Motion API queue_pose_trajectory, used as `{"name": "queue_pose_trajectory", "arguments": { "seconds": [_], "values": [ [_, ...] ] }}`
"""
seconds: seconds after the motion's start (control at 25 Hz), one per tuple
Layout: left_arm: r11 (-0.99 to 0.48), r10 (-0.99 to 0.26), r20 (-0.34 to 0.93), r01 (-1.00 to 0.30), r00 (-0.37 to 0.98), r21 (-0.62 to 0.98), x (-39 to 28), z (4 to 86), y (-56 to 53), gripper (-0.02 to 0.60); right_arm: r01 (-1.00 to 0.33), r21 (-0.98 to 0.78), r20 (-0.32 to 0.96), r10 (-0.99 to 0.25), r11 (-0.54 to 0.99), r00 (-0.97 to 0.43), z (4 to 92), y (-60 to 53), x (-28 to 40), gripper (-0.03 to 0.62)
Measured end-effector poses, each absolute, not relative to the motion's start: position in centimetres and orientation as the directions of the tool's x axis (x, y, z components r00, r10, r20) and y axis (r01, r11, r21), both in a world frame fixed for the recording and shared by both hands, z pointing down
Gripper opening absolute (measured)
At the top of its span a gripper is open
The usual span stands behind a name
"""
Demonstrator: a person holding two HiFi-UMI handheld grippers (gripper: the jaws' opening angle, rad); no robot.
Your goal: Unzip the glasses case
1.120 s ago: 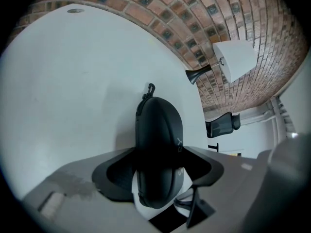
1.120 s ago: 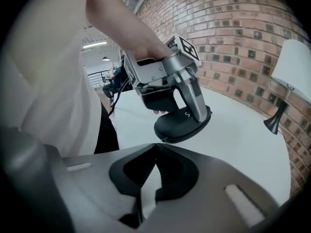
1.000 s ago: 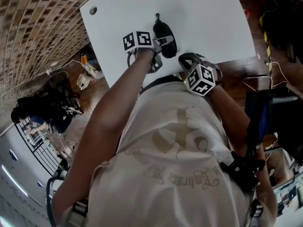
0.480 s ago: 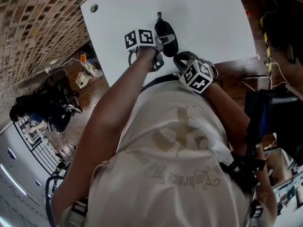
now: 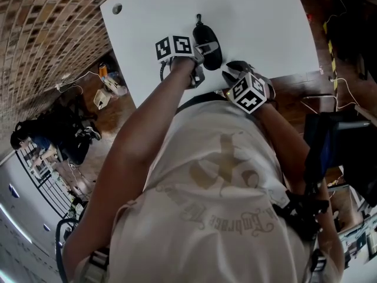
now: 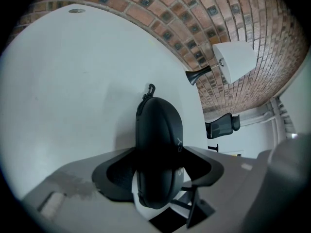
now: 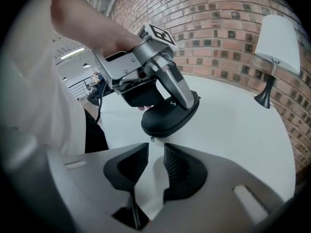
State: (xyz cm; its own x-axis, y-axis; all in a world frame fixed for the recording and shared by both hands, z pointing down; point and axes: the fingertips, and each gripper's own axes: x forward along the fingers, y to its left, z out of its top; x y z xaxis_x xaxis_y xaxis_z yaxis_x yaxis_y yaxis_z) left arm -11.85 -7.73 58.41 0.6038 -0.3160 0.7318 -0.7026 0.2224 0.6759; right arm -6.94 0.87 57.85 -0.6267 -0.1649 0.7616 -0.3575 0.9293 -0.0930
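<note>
Your left gripper (image 6: 159,152) was clamped across the near half of the glasses case (image 6: 158,149), both pads pressed against its sides. From the head view that grip was largely hidden behind the gripper body, and only the far half of the case showed. Your right gripper (image 7: 155,152) stood with its jaws parted, having just been opening, and nothing lay between them. The small zipper pull (image 7: 152,139) hung just beyond their tips, apart from both pads. The zipper line was hard to make out on the black shell, so whether any of it stood open could not be told. The case lay on the white table (image 5: 259,16) close to its near edge, by your body. Bare tabletop lay open beyond the case and to both sides.
</note>
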Motion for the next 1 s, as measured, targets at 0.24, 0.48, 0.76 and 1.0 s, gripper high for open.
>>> {"name": "queue_pose_trajectory", "arguments": {
  "seconds": [0.24,0.48,0.76,1.0],
  "values": [
    [0.255,-0.317,0.737,-0.695,0.597,0.672,-11.9,58.3,-7.6,0.316,-0.388,-0.047,0.788,-0.204,0.92,-0.581,59.0,1.7,-9.3,0.152],
    [0.283,-0.329,0.736,-0.682,0.591,0.674,-11.8,58.3,-7.7,0.316,-0.501,-0.05,0.777,-0.282,0.864,-0.563,59.2,0.8,-9.1,0.117],
    [0.307,-0.343,0.733,-0.667,0.588,0.679,-11.8,58.2,-7.8,0.316,-0.554,-0.028,0.778,-0.33,0.832,-0.535,58.7,0.6,-7.9,0.034],
    [0.31,-0.353,0.729,-0.662,0.586,0.682,-11.9,58.3,-7.9,0.316,-0.588,-0.043,0.758,-0.357,0.808,-0.546,57.9,0.5,-7.2,0.011]
  ]
}}
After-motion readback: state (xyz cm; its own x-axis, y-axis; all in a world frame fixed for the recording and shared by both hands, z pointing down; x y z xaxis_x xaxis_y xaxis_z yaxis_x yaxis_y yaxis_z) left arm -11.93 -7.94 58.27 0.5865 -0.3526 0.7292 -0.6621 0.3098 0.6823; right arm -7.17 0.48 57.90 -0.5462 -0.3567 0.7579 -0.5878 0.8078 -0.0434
